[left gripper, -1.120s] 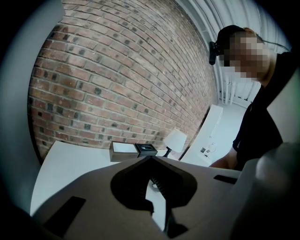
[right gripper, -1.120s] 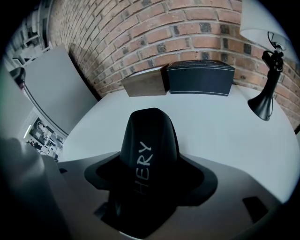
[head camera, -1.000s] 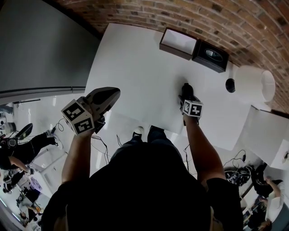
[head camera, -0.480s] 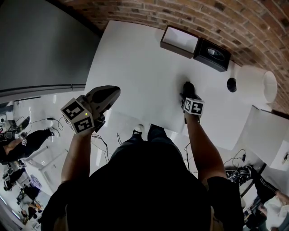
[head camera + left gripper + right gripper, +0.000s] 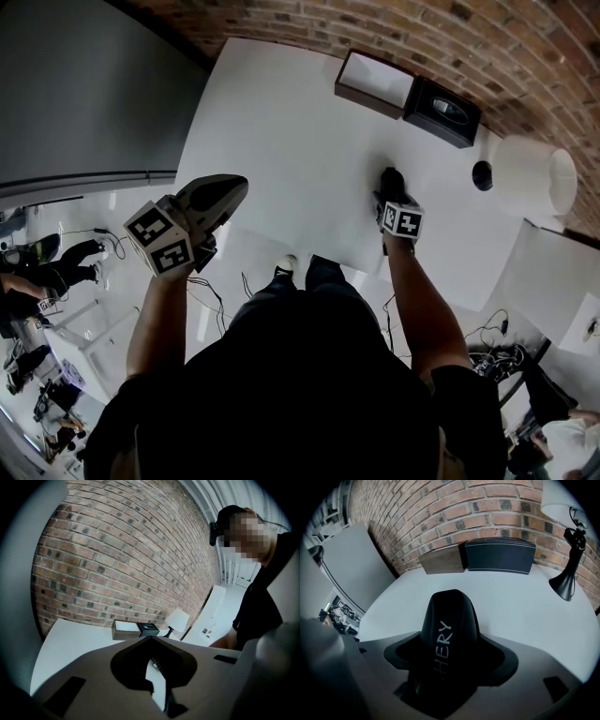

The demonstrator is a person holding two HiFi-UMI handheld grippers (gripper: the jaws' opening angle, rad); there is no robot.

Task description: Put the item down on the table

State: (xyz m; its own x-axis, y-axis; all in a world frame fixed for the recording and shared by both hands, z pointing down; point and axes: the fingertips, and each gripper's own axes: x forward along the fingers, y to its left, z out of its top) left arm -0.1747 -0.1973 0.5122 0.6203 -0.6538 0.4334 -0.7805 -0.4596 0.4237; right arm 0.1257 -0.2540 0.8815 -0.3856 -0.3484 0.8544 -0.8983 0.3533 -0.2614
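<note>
Clamping its fingers on a black lettered item point(image 5: 449, 620), the right gripper point(image 5: 390, 192) reaches arm-forward over the white surface point(image 5: 281, 122), centre-right; the left gripper point(image 5: 230, 190), fingers together, hangs at the surface's lower-left edge.

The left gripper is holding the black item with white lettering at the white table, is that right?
Not quite: it is the right gripper that holds the black item at the white table, as the right gripper view shows.

Red brick wall point(image 5: 525, 37), white table point(image 5: 281, 122), white-shaded lamp point(image 5: 530, 173), glossy pale floor point(image 5: 66, 211)
</note>
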